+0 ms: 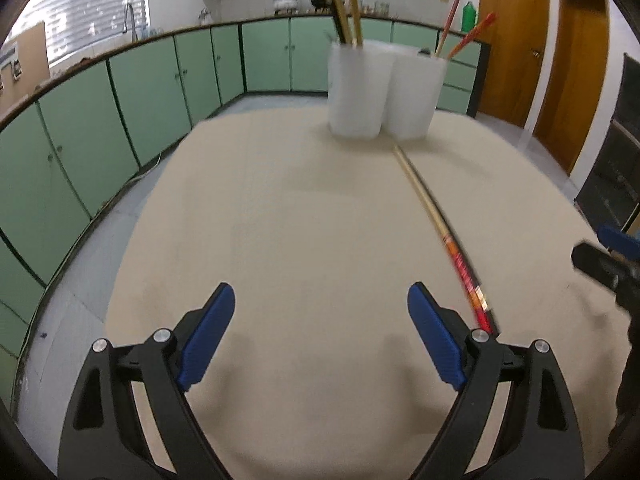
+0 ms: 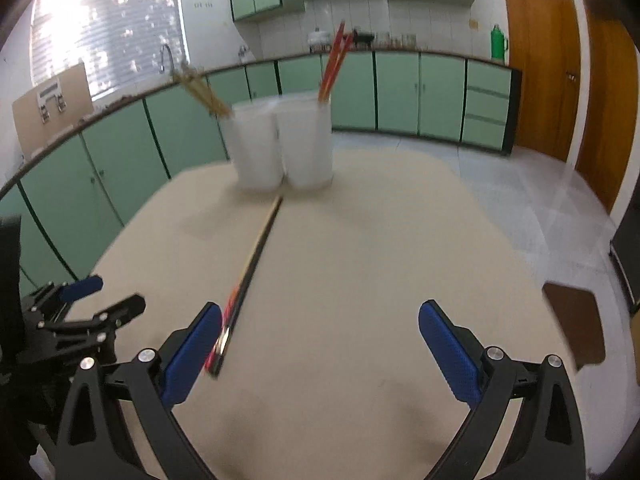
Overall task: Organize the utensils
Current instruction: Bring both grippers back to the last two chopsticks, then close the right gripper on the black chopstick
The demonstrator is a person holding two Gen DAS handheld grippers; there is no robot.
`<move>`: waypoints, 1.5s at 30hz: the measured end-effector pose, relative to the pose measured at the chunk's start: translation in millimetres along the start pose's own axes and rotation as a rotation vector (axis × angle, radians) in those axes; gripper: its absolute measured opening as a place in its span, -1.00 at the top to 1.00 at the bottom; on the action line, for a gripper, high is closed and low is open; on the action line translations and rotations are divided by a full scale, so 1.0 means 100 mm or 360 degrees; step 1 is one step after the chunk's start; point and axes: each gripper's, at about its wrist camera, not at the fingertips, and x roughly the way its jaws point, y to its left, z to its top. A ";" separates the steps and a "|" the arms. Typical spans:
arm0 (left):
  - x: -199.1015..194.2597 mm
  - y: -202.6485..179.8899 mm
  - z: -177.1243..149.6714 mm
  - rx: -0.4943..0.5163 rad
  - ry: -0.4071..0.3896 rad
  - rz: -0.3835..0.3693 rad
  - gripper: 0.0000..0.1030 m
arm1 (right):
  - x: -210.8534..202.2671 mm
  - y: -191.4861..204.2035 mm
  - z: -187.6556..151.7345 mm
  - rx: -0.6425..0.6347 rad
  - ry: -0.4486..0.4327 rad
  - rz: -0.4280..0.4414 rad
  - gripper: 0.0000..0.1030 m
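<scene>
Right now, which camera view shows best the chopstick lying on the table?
The left wrist view: the chopstick appears nearly whole, pale tip to red end, though blurred. In the right wrist view its near end is smeared beside the right hand-held gripper.

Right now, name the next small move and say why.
Probably slide the right gripper left to straddle the chopstick lying on the table. Both grippers are open and empty, and it lies beside the left finger, nearer than the left gripper.

Chopstick [image 2: 246,276] count possibly two, blurred
</scene>
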 end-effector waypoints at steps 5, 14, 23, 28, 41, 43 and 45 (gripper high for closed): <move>0.08 0.02 -0.09 -0.0004 0.0066 0.0012 -0.67 | 0.11 0.15 -0.18 -0.0039 0.0123 0.0041 -0.65; 0.14 0.08 -0.10 -0.0060 0.0125 0.0022 -0.70 | 0.21 0.43 -0.25 -0.0138 0.0210 0.0119 -0.25; 0.20 0.05 -0.09 -0.0051 0.0164 0.0014 -0.70 | 0.30 0.52 -0.25 -0.0219 0.0249 0.0054 -0.22; 0.23 0.04 -0.08 -0.0048 0.0166 0.0012 -0.70 | 0.29 0.43 -0.22 -0.0187 0.0237 -0.0008 -0.17; 0.23 -0.01 -0.10 -0.0031 0.0158 0.0021 -0.70 | 0.27 0.29 -0.22 -0.0096 0.0233 0.0076 0.07; 0.23 -0.01 -0.10 -0.0035 0.0158 0.0019 -0.70 | 0.29 0.34 -0.21 -0.0132 0.0227 0.0061 0.17; 0.23 -0.01 -0.10 -0.0037 0.0161 0.0019 -0.70 | 0.30 0.37 -0.20 -0.0147 0.0231 0.0074 0.34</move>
